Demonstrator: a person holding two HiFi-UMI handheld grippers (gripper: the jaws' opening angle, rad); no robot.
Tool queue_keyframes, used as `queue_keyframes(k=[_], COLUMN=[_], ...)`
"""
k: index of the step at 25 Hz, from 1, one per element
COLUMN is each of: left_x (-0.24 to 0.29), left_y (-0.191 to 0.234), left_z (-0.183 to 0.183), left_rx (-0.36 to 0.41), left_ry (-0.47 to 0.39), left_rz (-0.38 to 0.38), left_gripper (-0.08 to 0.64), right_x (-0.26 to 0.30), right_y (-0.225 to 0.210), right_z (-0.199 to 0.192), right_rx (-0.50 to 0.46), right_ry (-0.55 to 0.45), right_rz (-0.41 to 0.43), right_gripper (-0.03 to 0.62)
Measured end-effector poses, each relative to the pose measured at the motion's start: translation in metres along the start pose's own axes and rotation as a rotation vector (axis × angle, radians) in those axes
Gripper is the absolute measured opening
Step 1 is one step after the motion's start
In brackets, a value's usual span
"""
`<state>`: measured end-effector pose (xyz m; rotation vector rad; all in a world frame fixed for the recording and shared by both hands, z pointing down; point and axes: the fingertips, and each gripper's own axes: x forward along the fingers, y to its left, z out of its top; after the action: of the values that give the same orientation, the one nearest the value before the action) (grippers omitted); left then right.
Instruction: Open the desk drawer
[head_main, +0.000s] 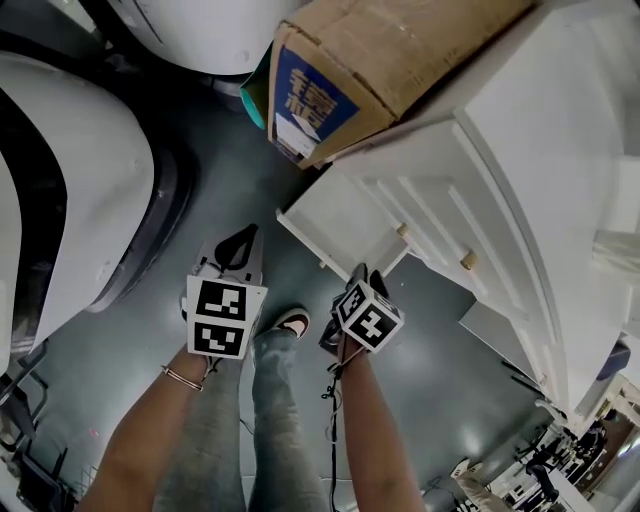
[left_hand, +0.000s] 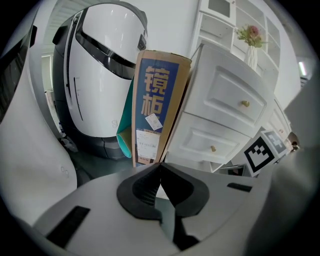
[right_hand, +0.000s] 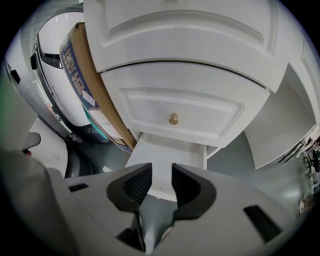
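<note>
As we look down past our forearms, our left gripper (left_hand: 160, 167) has its jaws pressed together on nothing, while our right gripper (right_hand: 161, 181) hangs with its jaws apart and nothing between them. Just beyond the right one, the bottom drawer (right_hand: 167, 155) of the white desk (right_hand: 185, 45) stands pulled out, beneath a shut drawer (right_hand: 212, 117) with a brass knob (right_hand: 173, 118). Further left, a tall cardboard box (left_hand: 157, 100) stands right beside the desk. Behind it, a big white machine (left_hand: 107, 60) sits on the grey floor (head_main: 230, 170).

White desk (head_main: 545, 150), brown cardboard box (head_main: 410, 45)
</note>
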<state>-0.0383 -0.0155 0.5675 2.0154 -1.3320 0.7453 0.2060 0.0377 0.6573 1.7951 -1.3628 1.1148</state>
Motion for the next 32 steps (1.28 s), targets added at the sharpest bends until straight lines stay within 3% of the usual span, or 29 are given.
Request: queue_keyframes(k=[13,32], left_x=[0.024,0.041], left_y=[-0.001,-0.011], left_z=[0.020,0.029], left_rx=[0.005,0.027], left_ry=[0.015,0.042], left_rz=[0.001,-0.021], left_gripper=[0.018,0.018], right_x=[0.020,0.044], right_y=[-0.017,-0.026], right_z=[0.052,0.086], right_rx=[-0.026,-0.043], right_ry=[-0.028,-0.033], right_rz=[-0.030,-0.053], right_gripper=[0.133,0.138])
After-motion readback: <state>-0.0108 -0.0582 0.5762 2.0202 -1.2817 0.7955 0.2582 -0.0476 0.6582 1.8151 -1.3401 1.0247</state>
